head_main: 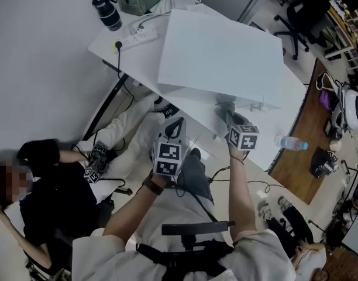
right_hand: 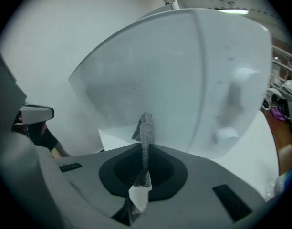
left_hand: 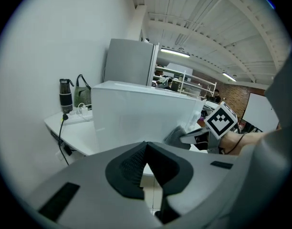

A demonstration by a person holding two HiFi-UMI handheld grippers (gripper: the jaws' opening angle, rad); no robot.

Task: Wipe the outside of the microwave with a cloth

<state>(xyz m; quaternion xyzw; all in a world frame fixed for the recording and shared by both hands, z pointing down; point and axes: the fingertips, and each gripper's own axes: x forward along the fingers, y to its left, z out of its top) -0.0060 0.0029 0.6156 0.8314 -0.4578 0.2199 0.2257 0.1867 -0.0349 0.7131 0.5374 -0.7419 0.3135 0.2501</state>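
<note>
While the left claw [left_hand: 146, 149] hangs pinched together, empty, the right claw [right_hand: 143, 171] nips a soft grey mesh cloth [right_hand: 145, 128], limp and light, seemingly just short of the boxy white microwave [right_hand: 184, 70] on the white surface [head_main: 135, 60]; a bunched edge grips best.

We see our right gripper [right_hand: 144, 152] pinching a grey cloth [right_hand: 146, 127] between its jaws, just before the white microwave [right_hand: 155, 70].

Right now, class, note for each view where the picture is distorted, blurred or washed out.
Head view: sharp, evenly lit. Left gripper view: fisheye, dark corners, bright ceiling lamps. Right gripper view: the microwave bulges, its knobs blurred; the cloth looks crisp.
</note>
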